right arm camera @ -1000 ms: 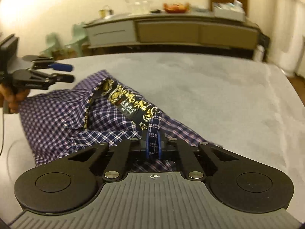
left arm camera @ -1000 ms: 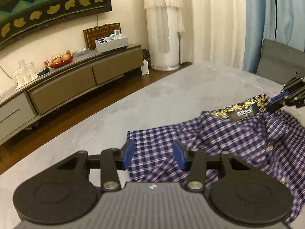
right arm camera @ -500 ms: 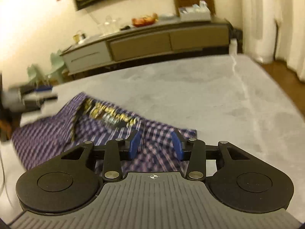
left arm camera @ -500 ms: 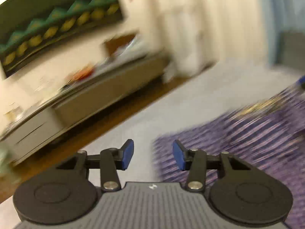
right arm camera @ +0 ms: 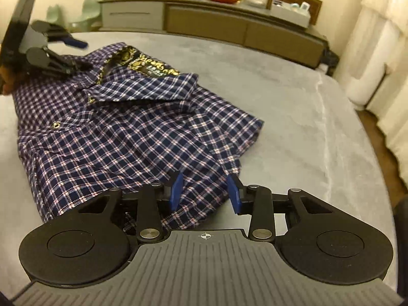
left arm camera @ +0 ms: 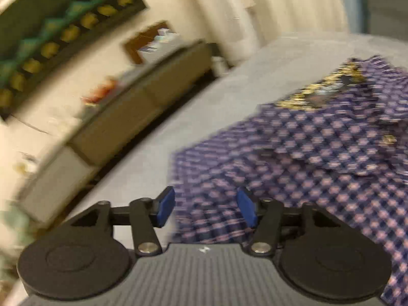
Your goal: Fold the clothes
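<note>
A navy, white and pink plaid shirt (right arm camera: pixel 122 132) lies partly folded on the grey bed (right arm camera: pixel 293 117), its gold-patterned collar (right arm camera: pixel 150 65) toward the far side. My right gripper (right arm camera: pixel 205 191) is open and empty, its blue fingertips over the shirt's near edge. My left gripper (left arm camera: pixel 206 210) is open and empty above the shirt's (left arm camera: pixel 318 158) left edge. It also shows in the right wrist view (right arm camera: pixel 68 53) at the far left by the collar. The left wrist view is motion-blurred.
A long low sideboard (right arm camera: pixel 229 25) with a fruit bowl, glasses and a box stands along the wall beyond the bed. White curtains (right arm camera: pixel 377 38) hang at the right. Wooden floor (right arm camera: pixel 382 137) runs past the bed's right edge.
My right gripper let go of the collar fold, opened and drew back to the shirt's near edge. My left gripper stayed open and swung, its view tilting and blurring.
</note>
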Motion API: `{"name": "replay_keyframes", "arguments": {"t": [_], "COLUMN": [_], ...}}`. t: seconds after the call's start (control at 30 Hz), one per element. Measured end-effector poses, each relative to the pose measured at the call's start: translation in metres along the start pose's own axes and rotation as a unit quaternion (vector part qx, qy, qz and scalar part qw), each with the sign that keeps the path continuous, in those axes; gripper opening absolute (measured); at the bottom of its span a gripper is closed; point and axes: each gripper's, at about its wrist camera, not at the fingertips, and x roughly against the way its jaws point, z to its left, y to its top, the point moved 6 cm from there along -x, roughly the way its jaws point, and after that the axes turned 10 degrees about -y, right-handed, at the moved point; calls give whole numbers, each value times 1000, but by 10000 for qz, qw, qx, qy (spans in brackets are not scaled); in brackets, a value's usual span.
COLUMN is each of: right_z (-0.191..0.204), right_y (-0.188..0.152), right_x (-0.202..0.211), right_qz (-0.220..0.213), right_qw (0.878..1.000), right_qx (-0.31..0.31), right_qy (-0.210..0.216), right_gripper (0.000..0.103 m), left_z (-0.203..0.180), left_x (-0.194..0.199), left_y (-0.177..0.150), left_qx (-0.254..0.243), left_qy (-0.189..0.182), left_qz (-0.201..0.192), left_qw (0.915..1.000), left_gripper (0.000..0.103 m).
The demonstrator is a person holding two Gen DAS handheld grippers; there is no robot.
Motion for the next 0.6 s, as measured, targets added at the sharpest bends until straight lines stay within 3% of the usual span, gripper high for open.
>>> {"name": "replay_keyframes", "arguments": {"t": [0.07,0.17,0.23,0.3,0.43,0.47,0.57,0.6], "right_z": [6,31,52,64,49,46,35,32], "right_y": [8,21,19,10,-2,-2,-2,-1], "right_x": [18,37,33,17,0,-2,-8,-11], "right_qz": [-278,-777,-788,-541,-386,-391,-454,-485], "right_qw": [9995,9966,9953,9959,9974,9974,9970,9968], "right_qx": [68,113,390,632,460,413,368,402], "right_qy": [-121,258,414,351,398,435,501,482], "right_gripper": [39,41,43,44,54,55,60,62], "left_z": [1,-13,-15,0,43,45,25,18], "left_x": [15,30,12,-13,-29,-24,-4,3], "left_y": [8,20,17,9,-24,-30,-45,-50], "left_qx": [156,36,-289,-225,855,954,440,277], "left_qy": [-108,-620,-341,220,728,792,922,944], "left_qz": [-211,-514,-192,174,353,358,676,801], "left_qw": [9996,9967,9988,9994,9930,9916,9925,9919], "left_gripper": [51,53,53,52,47,43,12,7]}}
